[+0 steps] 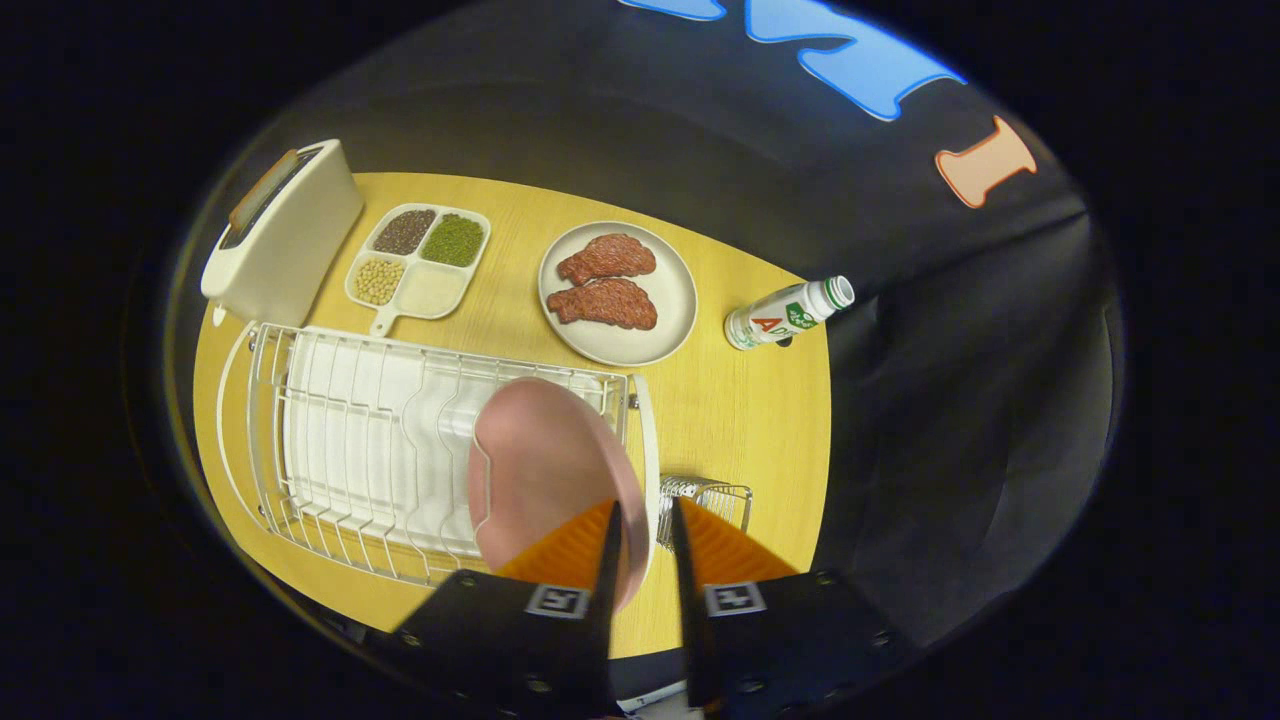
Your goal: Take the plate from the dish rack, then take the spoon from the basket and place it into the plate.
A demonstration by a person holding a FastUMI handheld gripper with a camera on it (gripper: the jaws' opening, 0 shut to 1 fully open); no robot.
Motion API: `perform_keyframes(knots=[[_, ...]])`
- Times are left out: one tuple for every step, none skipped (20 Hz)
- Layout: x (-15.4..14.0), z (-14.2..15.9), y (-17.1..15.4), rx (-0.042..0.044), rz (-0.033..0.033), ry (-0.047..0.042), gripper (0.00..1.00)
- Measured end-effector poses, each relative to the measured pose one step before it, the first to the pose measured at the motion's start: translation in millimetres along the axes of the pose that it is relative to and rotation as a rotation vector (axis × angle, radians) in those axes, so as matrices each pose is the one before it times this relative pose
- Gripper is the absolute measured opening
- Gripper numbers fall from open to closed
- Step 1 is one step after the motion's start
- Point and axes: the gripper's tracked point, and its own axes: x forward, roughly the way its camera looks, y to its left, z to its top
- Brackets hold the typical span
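A pink plate (540, 470) stands on edge over the right end of the white wire dish rack (340, 440). Its rim runs into the narrow gap between my fingers. My gripper (645, 515) is shut on that rim, one finger across the plate's face and the other behind it. A small wire basket (715, 497) sits on the table just right of the rack, partly hidden by my right finger (700, 530). What lies inside the basket is hidden.
On the yellow table (740, 420) beyond the rack stand a white toaster (285, 235), a divided tray of grains (420, 260), a pale plate with two meat patties (617, 292) and a lying bottle (788, 313). Black cloth hangs behind and to the right.
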Motion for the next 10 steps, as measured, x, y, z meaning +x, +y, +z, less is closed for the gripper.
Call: perform_keyframes(knots=[[3.60, -1.71, 1.60, 0.01154, 0.01902, 0.00658, 0.54], [2.37, 0.08, 4.45, 0.02021, 0.02555, 0.00351, 0.52], [5.77, -2.53, 0.49, 0.00826, 0.01382, 0.01202, 0.52], [3.45, -2.87, 1.53, 0.01205, 0.01415, 0.01343, 0.55], [2.88, -2.87, 1.40, 0.01276, 0.01067, 0.01523, 0.63], [9.60, -1.89, -0.77, 0.02238, -0.00248, 0.00449, 0.62], [-3.93, 1.22, -1.29, 0.01882, 0.00357, 0.00083, 0.44], [4.07, 0.89, 0.51, -0.00275, 0.01353, -0.01210, 0.26], [-2.86, 5.10, 0.48, -0.00014, -0.00896, -0.01472, 0.08], [-6.72, 1.34, 2.78, -0.02623, -0.01529, -0.00983, 0.08]])
